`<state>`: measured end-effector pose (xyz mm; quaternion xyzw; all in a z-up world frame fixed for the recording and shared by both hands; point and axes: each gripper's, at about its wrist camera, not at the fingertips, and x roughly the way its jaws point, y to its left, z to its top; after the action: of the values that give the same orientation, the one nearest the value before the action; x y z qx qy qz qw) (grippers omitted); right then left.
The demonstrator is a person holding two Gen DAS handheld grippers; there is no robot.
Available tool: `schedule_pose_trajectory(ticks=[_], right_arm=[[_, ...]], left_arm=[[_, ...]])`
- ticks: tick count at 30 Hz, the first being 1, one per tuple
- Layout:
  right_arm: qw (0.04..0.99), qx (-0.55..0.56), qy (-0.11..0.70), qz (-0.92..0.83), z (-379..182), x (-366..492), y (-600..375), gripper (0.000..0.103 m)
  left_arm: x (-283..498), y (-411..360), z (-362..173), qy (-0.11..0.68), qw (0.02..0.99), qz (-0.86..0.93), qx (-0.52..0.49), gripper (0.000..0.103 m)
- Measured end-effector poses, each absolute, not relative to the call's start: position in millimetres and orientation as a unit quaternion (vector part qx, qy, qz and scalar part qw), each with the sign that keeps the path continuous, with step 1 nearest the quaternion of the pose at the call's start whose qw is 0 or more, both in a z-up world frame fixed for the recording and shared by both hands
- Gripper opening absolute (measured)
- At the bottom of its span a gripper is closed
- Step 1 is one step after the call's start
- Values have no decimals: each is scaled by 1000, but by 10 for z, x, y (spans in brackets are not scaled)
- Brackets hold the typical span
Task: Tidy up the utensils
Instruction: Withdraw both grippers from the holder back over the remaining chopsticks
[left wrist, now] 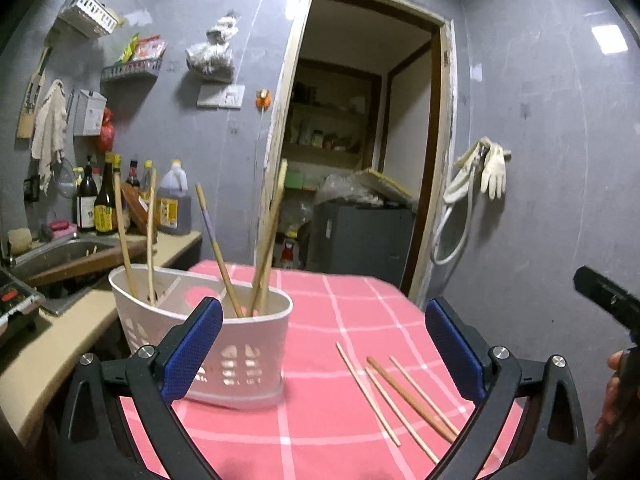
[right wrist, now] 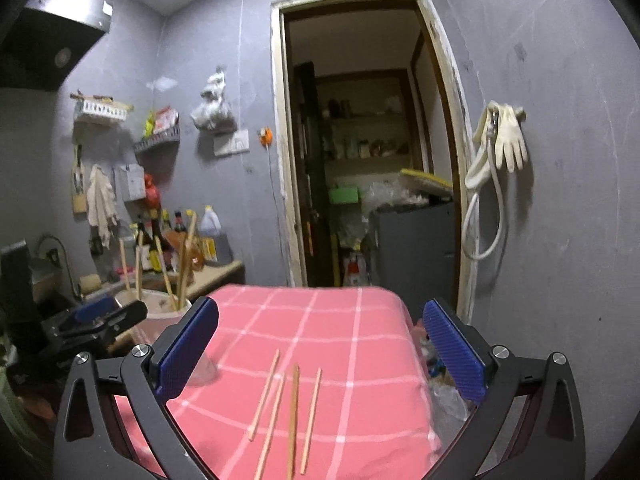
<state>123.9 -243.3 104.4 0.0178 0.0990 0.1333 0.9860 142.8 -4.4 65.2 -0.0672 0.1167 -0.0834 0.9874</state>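
A: Where do the loose chopsticks point(right wrist: 294, 412) lie from each claw?

B: Four of them rest flat on the pink checked surface point(right wrist: 320, 320). In the right wrist view they sit straight ahead of the right claw point(right wrist: 320, 344), low between its two blue pads, long axes running away from the camera, nearly side by side and slightly fanned.

A: And from the left?

B: In the left wrist view the same chopsticks point(left wrist: 400, 396) lie off to the right of centre, slanting from upper left to lower right, close to the right pad of the left claw point(left wrist: 324, 340). So I judge the right claw is better lined up on them; the left one faces the white holder point(left wrist: 244, 356) instead.

A: How do the jaws stand?

B: Both claws are spread wide with nothing between the pads. Neither touches a chopstick.

A: What does one view give that the other lacks?

B: The left view shows the holder close up: it stands on the surface near its left edge, with a divider inside and five chopsticks already upright in it, leaning. The right view catches only the holder's rim point(right wrist: 160, 308), half hidden behind the left claw's body. The right view shows more plainly that the four chopsticks are apart from one another.

A: The grip?

B: Probably across the sticks, since the jaws straddle their long axes.
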Motion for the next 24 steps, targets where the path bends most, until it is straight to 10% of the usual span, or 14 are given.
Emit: schedule_pose_trajectory(ticks=[19,24], right_arm=[[969,-6,200,148,395,1911,-2396,103],[956,-7,245,159,274,2115,-2379,83]], left_arm=[[2021,-314,-19,243,966,-80,-45,99],[2143,-363,-81,271,957,-96,-40,96]])
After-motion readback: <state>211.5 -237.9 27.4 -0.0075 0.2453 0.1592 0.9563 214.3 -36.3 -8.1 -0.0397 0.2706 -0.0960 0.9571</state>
